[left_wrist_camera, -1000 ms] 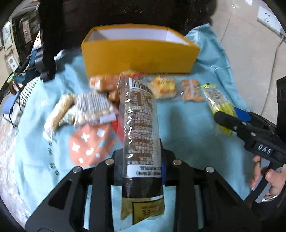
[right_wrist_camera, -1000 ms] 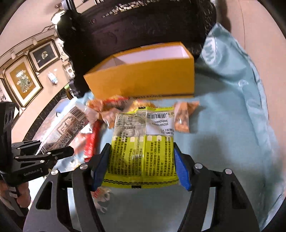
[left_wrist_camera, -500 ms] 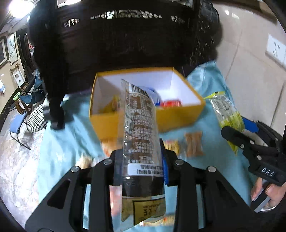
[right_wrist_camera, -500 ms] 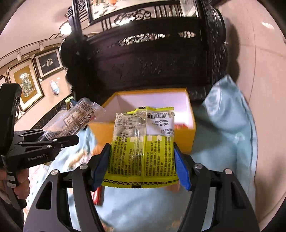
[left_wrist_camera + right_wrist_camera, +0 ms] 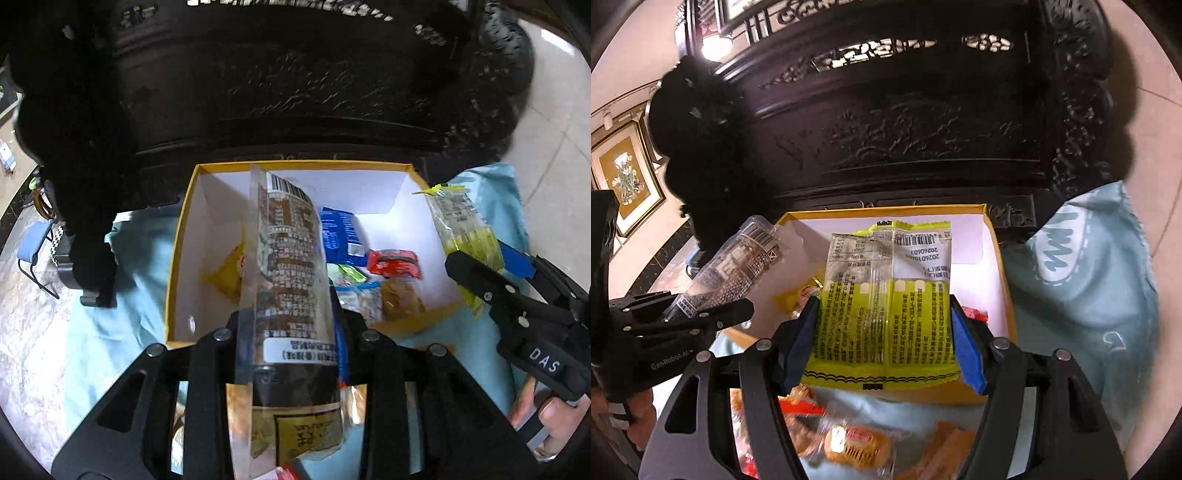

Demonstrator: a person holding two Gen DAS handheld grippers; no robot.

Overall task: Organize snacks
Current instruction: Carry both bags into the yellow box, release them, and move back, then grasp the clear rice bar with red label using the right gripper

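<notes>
My left gripper (image 5: 288, 332) clamps a long brown biscuit sleeve (image 5: 286, 273) pointing to twelve o'clock over the yellow box (image 5: 173, 258) — my right gripper (image 5: 884, 339) clamps a flat yellow-green packet (image 5: 886, 302) above it.

Both views carry strong fisheye curvature, with black vignette at the corners and straight lines bowed toward the edges. Exposure is uneven: the carved dark cabinet (image 5: 905, 122) at the far side reads almost black with detail lost, while the white inside of the yellow box (image 5: 177, 258) is bright and near clipping. A lamp (image 5: 714, 42) at the far left of the right wrist view flares. Glare streaks the clear snack tube (image 5: 288, 280). Near snacks on the blue cloth (image 5: 1082, 295) are smeared by motion blur; the yellow packet (image 5: 886, 306) stays sharp
</notes>
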